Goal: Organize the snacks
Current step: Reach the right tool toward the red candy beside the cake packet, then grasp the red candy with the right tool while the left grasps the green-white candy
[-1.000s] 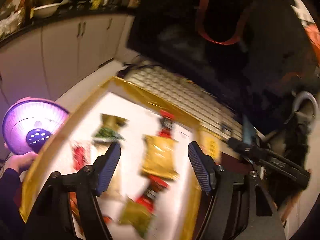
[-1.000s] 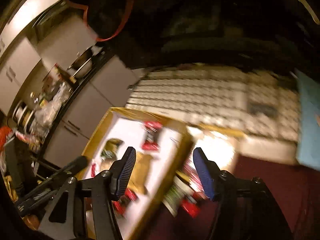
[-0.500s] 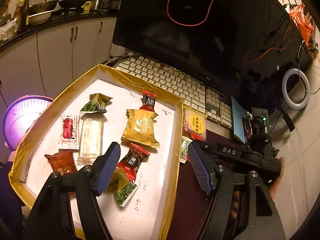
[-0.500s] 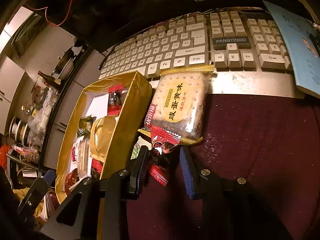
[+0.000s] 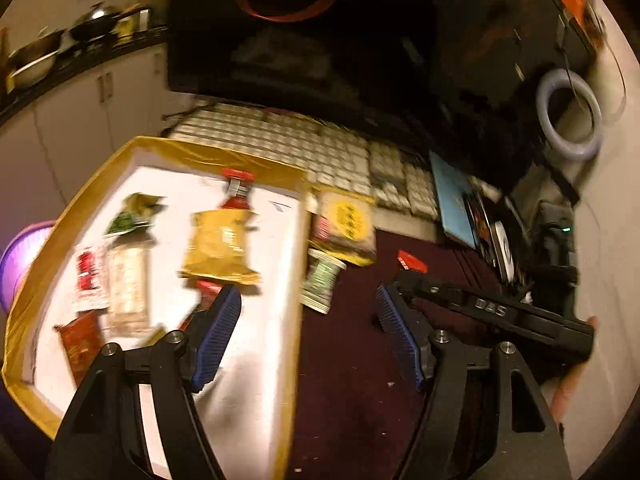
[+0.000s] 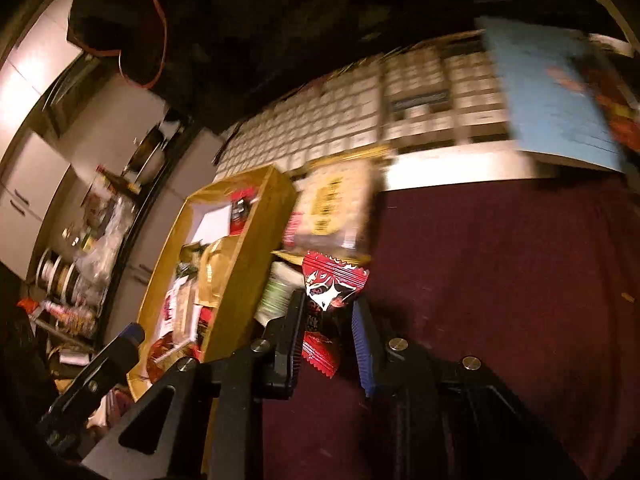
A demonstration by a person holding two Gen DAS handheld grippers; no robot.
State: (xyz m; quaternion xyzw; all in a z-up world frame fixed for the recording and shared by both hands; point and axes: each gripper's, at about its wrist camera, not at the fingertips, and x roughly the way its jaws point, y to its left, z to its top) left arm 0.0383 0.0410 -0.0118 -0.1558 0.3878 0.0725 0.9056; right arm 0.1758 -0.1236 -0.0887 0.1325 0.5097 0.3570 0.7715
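Right gripper: I see its jaws pinching a red snack packet, just right of the gold tray.
Left gripper: jaws wide, holding nothing, over the tray's right wall.

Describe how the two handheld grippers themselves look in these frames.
Both match: the left gripper and right gripper have matte black angular frames with silver round bolt heads and ribbed blue finger pads. The right gripper's body carries pale "DAS" lettering. No cables or sleeves show on either.
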